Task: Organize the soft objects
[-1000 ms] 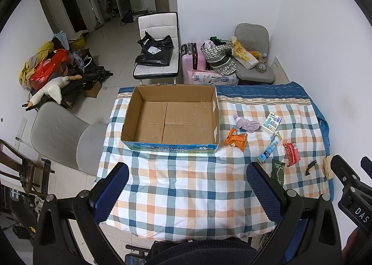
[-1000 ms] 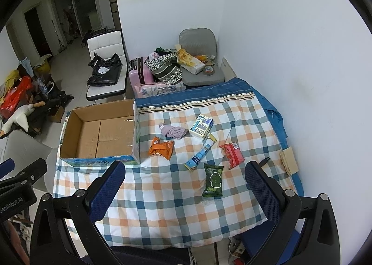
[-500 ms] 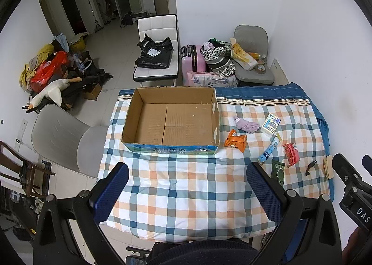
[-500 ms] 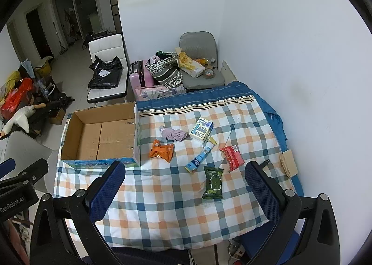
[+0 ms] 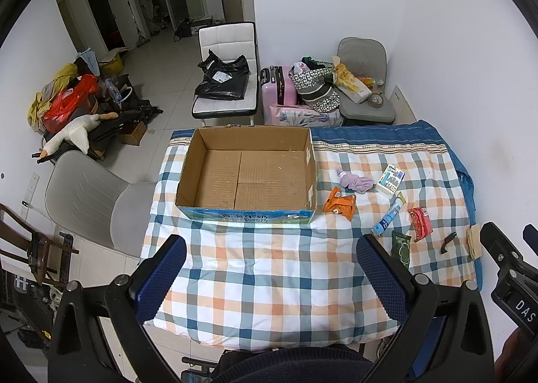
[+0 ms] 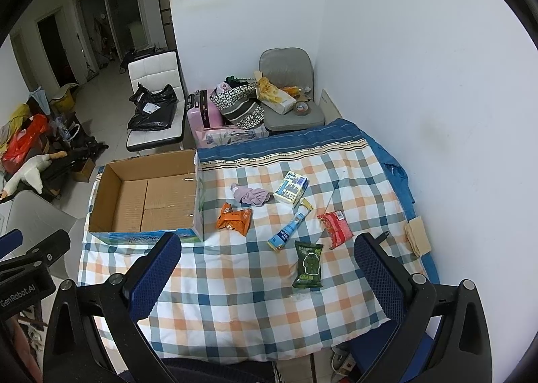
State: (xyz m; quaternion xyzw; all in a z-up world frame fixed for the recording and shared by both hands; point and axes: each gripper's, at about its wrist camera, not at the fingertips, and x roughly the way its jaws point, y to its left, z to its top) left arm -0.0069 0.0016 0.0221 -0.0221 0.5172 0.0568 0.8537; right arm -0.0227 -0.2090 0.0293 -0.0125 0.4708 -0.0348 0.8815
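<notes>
Cardboard box (image 5: 247, 178) holds nothing (snack packets (image 6: 307, 263) beside it); both claws spread, unloaded.

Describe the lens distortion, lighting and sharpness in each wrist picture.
Left wrist view: a fisheye circle with black corners; the box and table edges bow outward; the light is even and indoor, with soft shadows; the left tongs are sharp. Right wrist view: the same curving, with the wall bulging; the snack packets and right tongs are in focus, with no strong glare.
</notes>
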